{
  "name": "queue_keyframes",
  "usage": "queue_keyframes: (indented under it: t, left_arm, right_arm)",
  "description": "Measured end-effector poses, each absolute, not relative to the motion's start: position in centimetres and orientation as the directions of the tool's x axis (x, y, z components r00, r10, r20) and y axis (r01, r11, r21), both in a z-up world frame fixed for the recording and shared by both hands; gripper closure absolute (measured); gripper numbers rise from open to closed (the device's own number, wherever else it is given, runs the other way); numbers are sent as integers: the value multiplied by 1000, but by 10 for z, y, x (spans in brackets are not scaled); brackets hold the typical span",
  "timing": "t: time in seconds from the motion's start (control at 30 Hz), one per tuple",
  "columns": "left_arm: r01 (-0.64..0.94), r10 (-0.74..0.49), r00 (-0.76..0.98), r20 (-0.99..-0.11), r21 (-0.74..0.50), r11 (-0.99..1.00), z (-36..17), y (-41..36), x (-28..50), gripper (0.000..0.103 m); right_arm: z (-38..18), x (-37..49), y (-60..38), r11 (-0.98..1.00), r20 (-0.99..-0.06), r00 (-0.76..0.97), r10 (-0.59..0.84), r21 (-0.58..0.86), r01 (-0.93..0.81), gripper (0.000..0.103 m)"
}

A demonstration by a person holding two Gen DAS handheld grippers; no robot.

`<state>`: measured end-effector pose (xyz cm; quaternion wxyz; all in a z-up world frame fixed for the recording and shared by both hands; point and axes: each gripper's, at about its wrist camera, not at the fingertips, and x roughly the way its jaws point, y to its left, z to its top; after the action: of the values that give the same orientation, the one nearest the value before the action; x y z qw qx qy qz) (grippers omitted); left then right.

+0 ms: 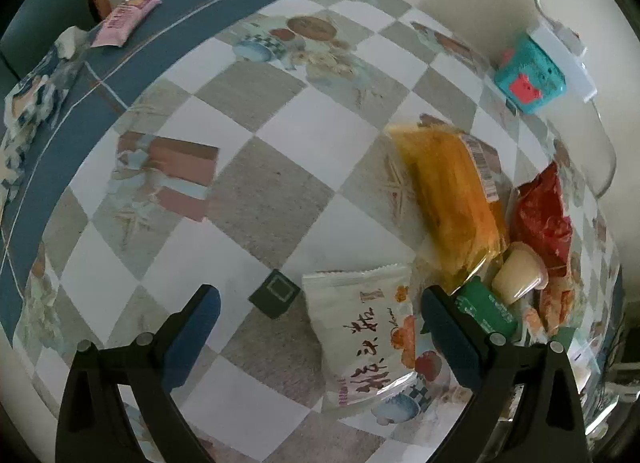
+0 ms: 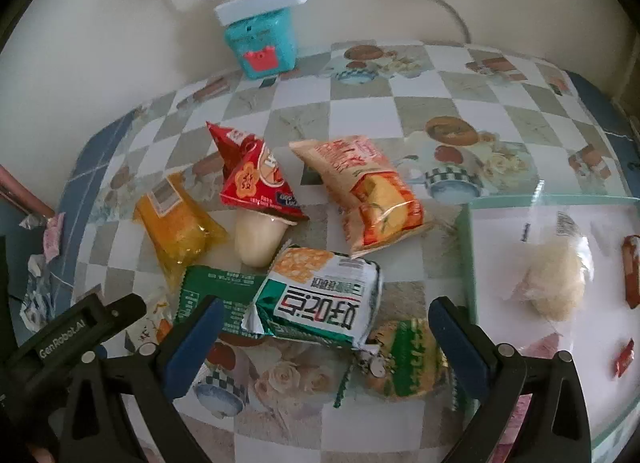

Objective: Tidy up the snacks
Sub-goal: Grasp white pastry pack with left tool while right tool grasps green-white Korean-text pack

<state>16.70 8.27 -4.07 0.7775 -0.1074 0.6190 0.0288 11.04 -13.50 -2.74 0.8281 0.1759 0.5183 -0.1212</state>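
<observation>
The snacks lie heaped on the checkered tablecloth, and the white-and-green cracker pack at the front of the heap serves as landmark. The right gripper hangs just before it, jaws spread wide and empty, the pack lying between them. Behind the pack stands a pale jelly cup; further back are the red triangular packet, the yellow pouch and the orange bag. Beside it sits a clear tray. The left gripper is also wide open, with a white packet between its fingers.
</observation>
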Motion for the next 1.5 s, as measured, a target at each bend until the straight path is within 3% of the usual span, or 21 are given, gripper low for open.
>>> queue_keyframes:
  t: [0.83,0.9,1.0,1.07,1.13,1.33,1.4,1.5]
  left_arm:
    - [-141,33,177,-984,8,990,-68,69,178,3]
    - [-132,19,169,-985,-3,991,-70,67,178,3]
    - [-108,11,165,-986,-7,994,-73,58,177,3]
    - [-96,7,172,-985,-10,995,-72,53,176,9]
    - [-83,32,191,-981,16,996,-67,48,173,30]
    - [-52,21,213,-977,10,999,-62,39,172,38]
    - [-45,10,226,-974,-1,999,-57,43,171,50]
    - [-42,20,246,-969,10,999,-44,37,172,54]
  right_arm:
    - [-45,123,-125,933,-917,395,-63,87,350,0]
    - [-45,122,-124,934,-915,399,-58,91,345,3]
    - [-42,122,-124,934,-908,416,-38,116,338,15]
    - [-42,122,-125,932,-905,424,-29,129,340,21]
    - [-43,120,-128,925,-902,432,-15,151,348,26]
    - [-39,118,-128,924,-898,440,-14,156,348,37]
    - [-39,117,-128,925,-898,439,-10,159,346,37]
    - [-36,116,-131,921,-897,443,1,174,350,38]
